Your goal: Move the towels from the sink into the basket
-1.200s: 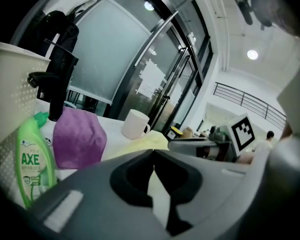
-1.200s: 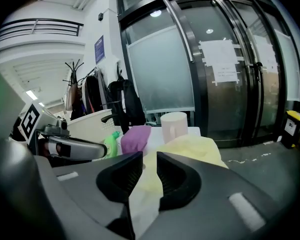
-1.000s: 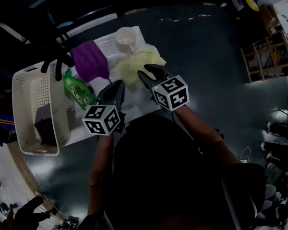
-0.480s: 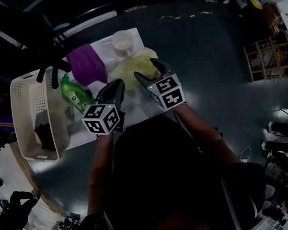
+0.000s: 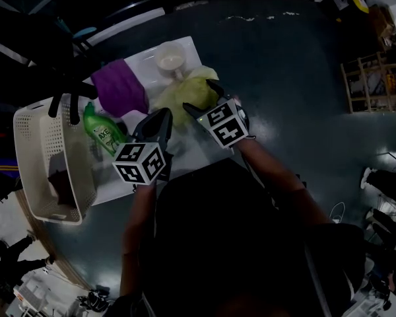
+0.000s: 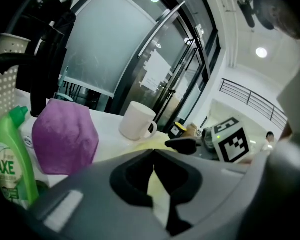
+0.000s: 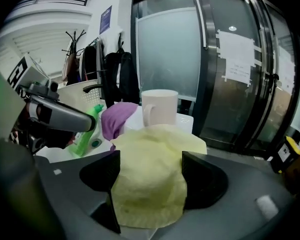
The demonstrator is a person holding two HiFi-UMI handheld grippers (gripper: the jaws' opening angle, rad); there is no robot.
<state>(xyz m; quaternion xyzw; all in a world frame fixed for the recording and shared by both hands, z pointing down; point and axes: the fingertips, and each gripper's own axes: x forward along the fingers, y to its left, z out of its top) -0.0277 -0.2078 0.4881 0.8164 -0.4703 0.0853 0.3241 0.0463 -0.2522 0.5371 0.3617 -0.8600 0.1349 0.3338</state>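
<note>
Dark floor all round, with a white counter (image 5: pixel 188 149) in the middle of it and glass doors behind, and I'll place everything off the white mug (image 5: pixel 170 59) at the far end. The yellow towel (image 5: pixel 185 92) is bunched up just on the near side of the mug, and the purple towel (image 5: pixel 121 88) sits left of the mug, close to a black faucet (image 6: pixel 45 69). Further left and nearer than the mug there's a green bottle (image 5: pixel 103 134), and well left of that the white basket (image 5: pixel 36 137) with something dark in the bottom, can't tell what. The right gripper (image 5: pixel 201 96) is right on the yellow towel: its jaws have just been opening and are now spread really wide, with the towel filling the gap between them, so not clamped. The left gripper (image 5: pixel 160 121) hangs nearer than the mug beside the bottle, jaw tips pinched together with nothing in them.
</note>
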